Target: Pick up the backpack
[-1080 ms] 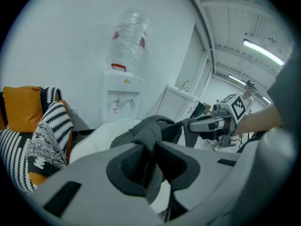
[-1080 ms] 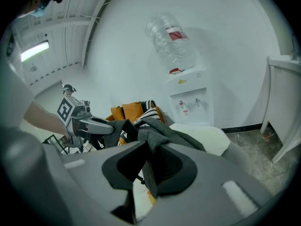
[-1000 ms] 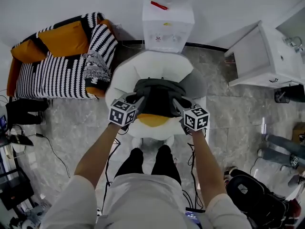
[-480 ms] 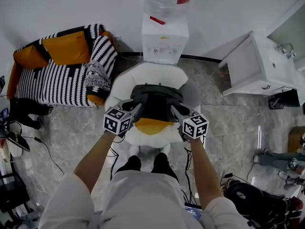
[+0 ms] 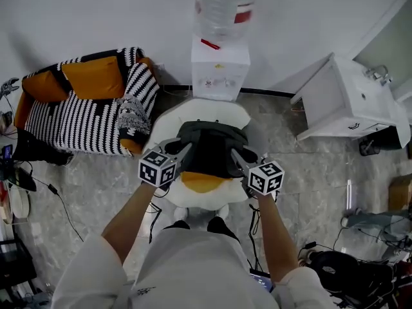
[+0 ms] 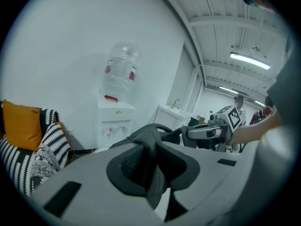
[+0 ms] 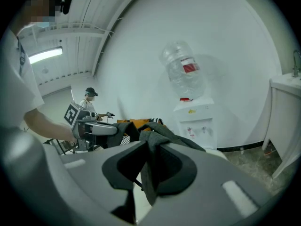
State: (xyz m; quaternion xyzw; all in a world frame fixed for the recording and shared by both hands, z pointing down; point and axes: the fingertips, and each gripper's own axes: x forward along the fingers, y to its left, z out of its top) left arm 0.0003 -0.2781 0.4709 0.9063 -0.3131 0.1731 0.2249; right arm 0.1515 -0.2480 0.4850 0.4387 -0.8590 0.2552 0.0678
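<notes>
- While I stand over the backpack (image 5: 207, 156), it hangs in front of me between my two grippers: white body, dark grey upper part and an orange patch on the side nearest me.
- My left gripper (image 5: 185, 149) is clamped on a dark grey strap (image 6: 148, 147) of the backpack; in the left gripper view the webbing is bunched and pinched between the two pads.
- My right gripper (image 5: 237, 154) is closed on a second dark grey strap (image 7: 153, 171) on the other side, folded and squeezed between its pads in the same way.
- Both grippers point forward and slightly down, marker cubes toward me, with the dark top of the backpack stretched between them.
- No view shows the inside of the backpack, so I cannot tell what it holds.
- Just beyond the backpack, a white water dispenser (image 5: 220, 69) stands against the wall with a clear bottle (image 5: 222, 8) upside down on top; the bottle has a red label, and I cannot make out its water level.
- To my right stands a white cabinet (image 5: 341, 105) with a tap at its top; its contents are hidden.
- To my left is a black-and-white striped sofa (image 5: 71, 118) with orange cushions (image 5: 96, 76) on it.
</notes>
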